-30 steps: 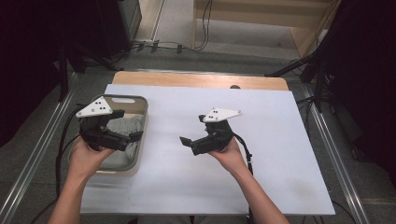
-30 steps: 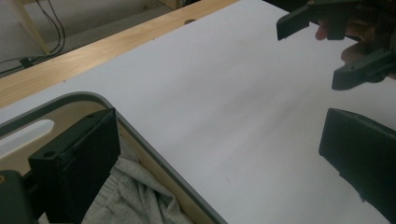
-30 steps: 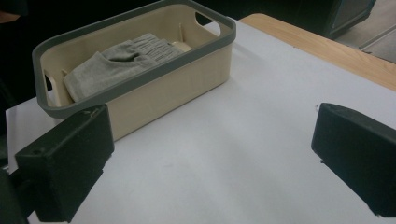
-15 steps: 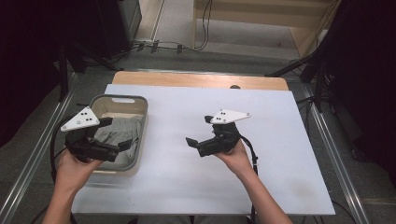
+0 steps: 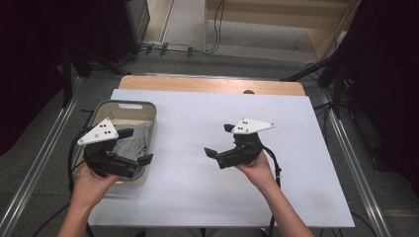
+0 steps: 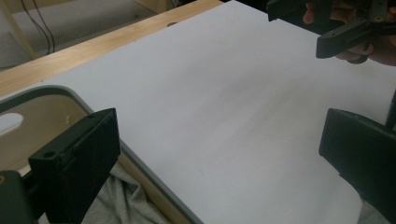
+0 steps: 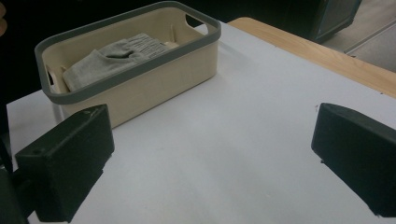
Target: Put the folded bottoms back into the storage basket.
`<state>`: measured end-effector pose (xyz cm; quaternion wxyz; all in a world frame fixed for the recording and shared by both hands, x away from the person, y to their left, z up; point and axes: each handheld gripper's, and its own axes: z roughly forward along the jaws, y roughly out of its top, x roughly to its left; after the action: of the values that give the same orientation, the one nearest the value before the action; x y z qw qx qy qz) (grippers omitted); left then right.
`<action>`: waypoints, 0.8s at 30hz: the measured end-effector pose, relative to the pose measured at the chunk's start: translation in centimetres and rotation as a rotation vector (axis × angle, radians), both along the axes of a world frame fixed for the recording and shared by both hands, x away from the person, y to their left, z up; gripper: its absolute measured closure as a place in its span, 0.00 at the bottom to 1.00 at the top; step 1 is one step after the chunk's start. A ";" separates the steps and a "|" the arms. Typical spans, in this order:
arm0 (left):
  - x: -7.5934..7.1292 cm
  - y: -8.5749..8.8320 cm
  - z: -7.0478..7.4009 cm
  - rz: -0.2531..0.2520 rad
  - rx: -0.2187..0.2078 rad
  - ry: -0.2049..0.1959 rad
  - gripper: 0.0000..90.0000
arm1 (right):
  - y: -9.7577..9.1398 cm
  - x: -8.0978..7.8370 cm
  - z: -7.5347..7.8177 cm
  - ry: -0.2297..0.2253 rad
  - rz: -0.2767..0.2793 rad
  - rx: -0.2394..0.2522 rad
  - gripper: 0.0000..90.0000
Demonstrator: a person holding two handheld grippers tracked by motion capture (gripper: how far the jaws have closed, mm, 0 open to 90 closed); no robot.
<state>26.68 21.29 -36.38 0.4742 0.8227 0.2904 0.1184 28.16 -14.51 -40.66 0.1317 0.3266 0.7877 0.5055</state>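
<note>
A beige bin with a grey rim (image 5: pixel 123 104) stands at the table's left, and a folded grey cloth (image 5: pixel 137 139) lies inside it. My left gripper (image 5: pixel 136 146) hovers over the bin's near right part, open, with nothing between its jaws. In the left gripper view the left gripper (image 6: pixel 219 163) looks across the bin's rim (image 6: pixel 46 91) and the cloth (image 6: pixel 112 200) toward the white table. My right gripper (image 5: pixel 220 140) is held above mid-table, open and empty. In the right gripper view the right gripper (image 7: pixel 210 158) faces the bin (image 7: pixel 140 60) and the cloth (image 7: pixel 112 58).
A white sheet (image 5: pixel 212 197) covers the table, with a wooden strip (image 5: pixel 207 84) along the far edge. Metal rails and dark equipment flank both sides. The right gripper (image 6: pixel 345 28) and its hand show at the upper right of the left gripper view.
My left gripper swung left off the bin and came back over its near right part, a little lower toward the person. The right gripper drifted slightly right. Both stayed open.
</note>
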 end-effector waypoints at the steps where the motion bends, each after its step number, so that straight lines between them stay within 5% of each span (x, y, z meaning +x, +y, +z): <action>1: 0.0 -0.2 -0.1 -0.007 -0.001 0.004 0.00 | -0.1 -0.1 -0.1 0.004 -0.001 -0.003 0.00; 13: 0.4 -2.3 -1.6 -0.056 -0.028 0.019 0.00 | -2.6 -1.3 -0.5 -0.003 -0.022 -0.019 0.00; 24: 0.5 -3.1 -2.0 -0.066 -0.037 -0.010 0.00 | -4.7 -2.5 -1.1 -0.026 -0.033 -0.022 0.00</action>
<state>27.17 18.16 -38.42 0.4944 0.8223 0.2628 0.1015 25.67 -19.18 -41.78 0.1540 0.3313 0.7859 0.4989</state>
